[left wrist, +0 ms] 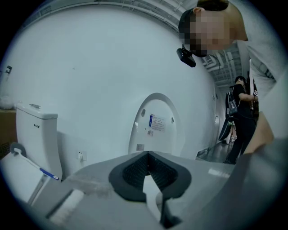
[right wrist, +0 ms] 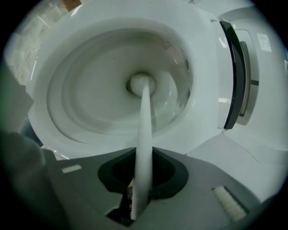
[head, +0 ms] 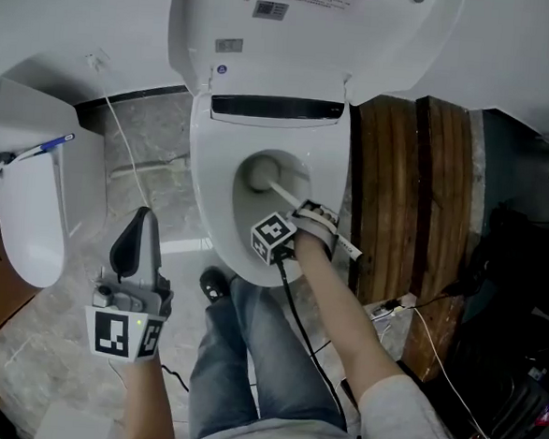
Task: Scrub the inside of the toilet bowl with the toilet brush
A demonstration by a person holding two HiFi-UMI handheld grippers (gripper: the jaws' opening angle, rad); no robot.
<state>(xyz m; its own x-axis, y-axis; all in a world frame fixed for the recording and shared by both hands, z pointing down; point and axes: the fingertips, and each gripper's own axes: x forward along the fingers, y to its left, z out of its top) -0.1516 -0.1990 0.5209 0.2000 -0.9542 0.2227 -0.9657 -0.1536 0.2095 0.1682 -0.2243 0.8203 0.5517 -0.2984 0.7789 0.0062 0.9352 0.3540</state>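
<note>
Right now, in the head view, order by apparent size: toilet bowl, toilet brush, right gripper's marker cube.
1. toilet bowl
2. toilet brush, long but thin
3. marker cube, nearer the camera, so unsure against the brush

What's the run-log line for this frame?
right tool: shut on toilet brush | brush head: bottom of toilet bowl | left tool: shut, empty, aside

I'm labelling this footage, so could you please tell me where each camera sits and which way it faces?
Head view: on the person's head, looking steeply down at the toilet bowl; forearms, legs, left gripper and right gripper show.
Left gripper view: on the left gripper, facing the raised lid; its shut fingers and the person's shoulder show.
Right gripper view: on the right gripper, looking down the clamped toilet brush into the bowl.
Shared: head and right gripper views both show brush and bowl.
</note>
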